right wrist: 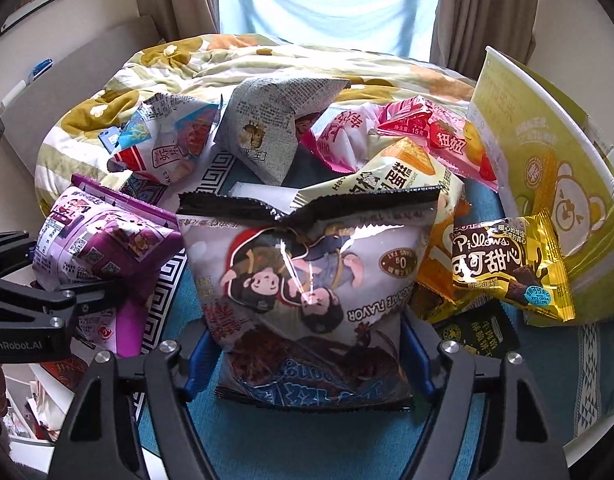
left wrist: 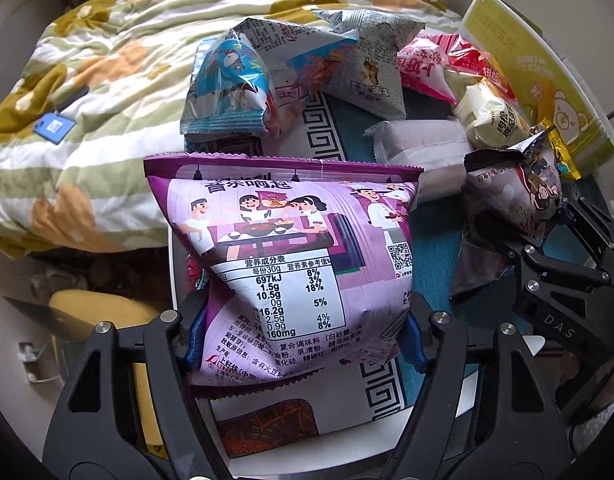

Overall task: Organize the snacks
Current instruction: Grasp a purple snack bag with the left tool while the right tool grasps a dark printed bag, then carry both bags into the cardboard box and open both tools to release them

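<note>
My left gripper (left wrist: 303, 332) is shut on a purple snack bag (left wrist: 291, 256), held upright above the table's left edge; the bag also shows in the right wrist view (right wrist: 103, 248). My right gripper (right wrist: 307, 352) is shut on a grey chocolate-flavour snack bag (right wrist: 307, 280) with cartoon figures, which also shows in the left wrist view (left wrist: 511, 208). Behind lies a pile of snacks: a blue bag (left wrist: 227, 88), a grey newspaper-print bag (right wrist: 263, 132), pink bags (right wrist: 435, 136), a cream egg-cake bag (right wrist: 391, 176) and a gold Pillows pack (right wrist: 511, 268).
A yellow-green box (right wrist: 547, 168) with a bear print stands at the right. The snacks lie on a patterned teal cloth (right wrist: 547, 360) on a round white table (left wrist: 347, 452). A bed with a flowered quilt (left wrist: 107, 80) is behind and left. A yellow object (left wrist: 99, 312) sits below left.
</note>
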The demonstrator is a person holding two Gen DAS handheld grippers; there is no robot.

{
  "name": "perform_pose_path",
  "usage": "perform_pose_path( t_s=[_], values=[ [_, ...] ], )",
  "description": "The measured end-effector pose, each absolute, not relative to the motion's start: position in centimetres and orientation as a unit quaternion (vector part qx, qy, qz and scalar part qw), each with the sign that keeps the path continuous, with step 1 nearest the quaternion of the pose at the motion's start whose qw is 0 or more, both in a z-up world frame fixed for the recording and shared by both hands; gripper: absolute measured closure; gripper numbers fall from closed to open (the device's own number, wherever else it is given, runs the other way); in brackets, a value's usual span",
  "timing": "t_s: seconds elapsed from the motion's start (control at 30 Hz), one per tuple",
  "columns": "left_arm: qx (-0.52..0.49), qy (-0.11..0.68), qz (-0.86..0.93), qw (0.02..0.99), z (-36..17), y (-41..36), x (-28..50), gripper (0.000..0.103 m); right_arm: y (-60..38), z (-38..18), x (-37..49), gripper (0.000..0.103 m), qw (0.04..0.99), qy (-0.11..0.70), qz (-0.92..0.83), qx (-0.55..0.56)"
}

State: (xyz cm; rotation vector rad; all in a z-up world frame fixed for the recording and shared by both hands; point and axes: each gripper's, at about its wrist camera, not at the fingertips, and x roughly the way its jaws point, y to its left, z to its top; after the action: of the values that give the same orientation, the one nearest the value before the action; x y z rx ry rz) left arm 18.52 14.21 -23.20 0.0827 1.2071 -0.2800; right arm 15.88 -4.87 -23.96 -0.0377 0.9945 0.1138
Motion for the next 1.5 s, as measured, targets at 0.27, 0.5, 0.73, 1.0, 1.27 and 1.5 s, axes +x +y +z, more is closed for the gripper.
perform_pose_path(
  t_s=[0.27,0.5,0.73,1.0,1.27,1.5],
  values=[
    [0.051,0.532,-0.134,0.835,-18.7,13.7,16.0,0.033,-5.2,-21.2,14.5,0.048,0.884,0.463,0.066,-0.006],
    [0.046,0.484,-0.151,0.861,-13.6,12.8,15.5,0.033,-5.8,-16.2,13.1,0.048,0.901,0.426,0.076,0.017],
    [0.046,0.438,-0.171,0.881,-8.9,8.7,16.6,0.033,-9.5,-10.6,12.6,0.048,0.918,0.388,0.062,0.042],
    [0.019,0.395,-0.184,0.900,-5.2,-0.3,17.9,0.033,-18.4,-6.2,12.5,0.048,0.929,0.362,0.026,0.065],
    [0.000,0.401,-0.210,0.892,-4.6,-13.0,21.0,0.033,-29.1,-5.0,13.7,0.048,0.929,0.365,0.002,0.063],
    [0.002,0.442,-0.184,0.878,-7.8,-21.2,23.5,0.032,-36.0,-6.1,15.5,0.048,0.921,0.383,0.023,0.068]
  ],
)
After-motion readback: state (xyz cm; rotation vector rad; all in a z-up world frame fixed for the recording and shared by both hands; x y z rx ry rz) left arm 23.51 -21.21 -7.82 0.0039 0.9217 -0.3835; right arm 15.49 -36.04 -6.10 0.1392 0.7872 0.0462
